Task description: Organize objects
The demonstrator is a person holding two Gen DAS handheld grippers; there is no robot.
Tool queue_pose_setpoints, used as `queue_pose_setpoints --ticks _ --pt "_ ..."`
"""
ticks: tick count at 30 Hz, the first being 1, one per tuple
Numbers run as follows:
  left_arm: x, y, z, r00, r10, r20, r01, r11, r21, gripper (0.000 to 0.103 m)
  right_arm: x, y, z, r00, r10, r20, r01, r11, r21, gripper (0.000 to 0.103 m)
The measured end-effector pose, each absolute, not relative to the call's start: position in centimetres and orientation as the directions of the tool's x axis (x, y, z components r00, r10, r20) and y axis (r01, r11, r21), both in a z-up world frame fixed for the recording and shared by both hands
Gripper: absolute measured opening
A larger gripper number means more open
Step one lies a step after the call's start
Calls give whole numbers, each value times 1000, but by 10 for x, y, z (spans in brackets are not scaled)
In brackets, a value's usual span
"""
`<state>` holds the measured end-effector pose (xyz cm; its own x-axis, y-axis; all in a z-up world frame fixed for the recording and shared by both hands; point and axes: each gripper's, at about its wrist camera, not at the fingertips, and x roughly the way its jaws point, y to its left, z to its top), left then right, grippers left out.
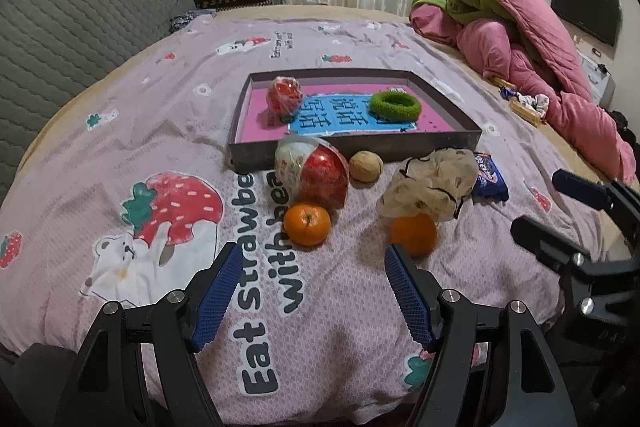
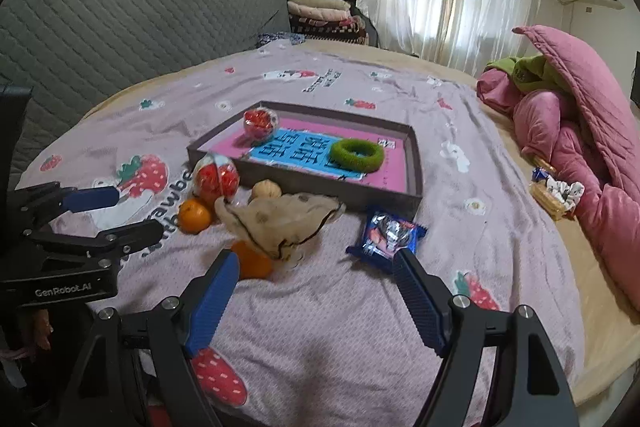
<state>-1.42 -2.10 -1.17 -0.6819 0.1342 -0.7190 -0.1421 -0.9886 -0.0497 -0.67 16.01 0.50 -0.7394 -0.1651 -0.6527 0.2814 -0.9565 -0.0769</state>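
Our left gripper (image 1: 310, 269) and right gripper (image 2: 316, 263) hover with fingers apart and empty over the bed's near edge, so we should straddle one orange (image 1: 307, 223) squarely, near the tray's (image 1: 256, 151) front wall, before closing gently.

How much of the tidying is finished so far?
Partly done: the tray already holds a green ring and a wrapped red ball. Nothing is in hand; the left gripper and right gripper are both open. Still on the bed: two oranges, a walnut, a snack packet, a mesh bag and another wrapped ball.
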Motion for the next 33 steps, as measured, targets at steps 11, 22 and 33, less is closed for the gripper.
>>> queue_pose_setpoints --ticks 11,22,33 --pt "-26 -33 -24 -659 129 -741 -118 -991 -68 75 -9 141 -20 -696 -182 -694 259 -966 -7 79" --pt "-43 -38 -35 -641 138 -755 -105 -990 -92 75 -29 137 -41 -656 -200 -728 233 -971 56 79" --pt "-71 -38 -46 -614 139 -777 -88 -990 -108 75 -45 120 -57 -625 -212 -751 250 -966 64 78"
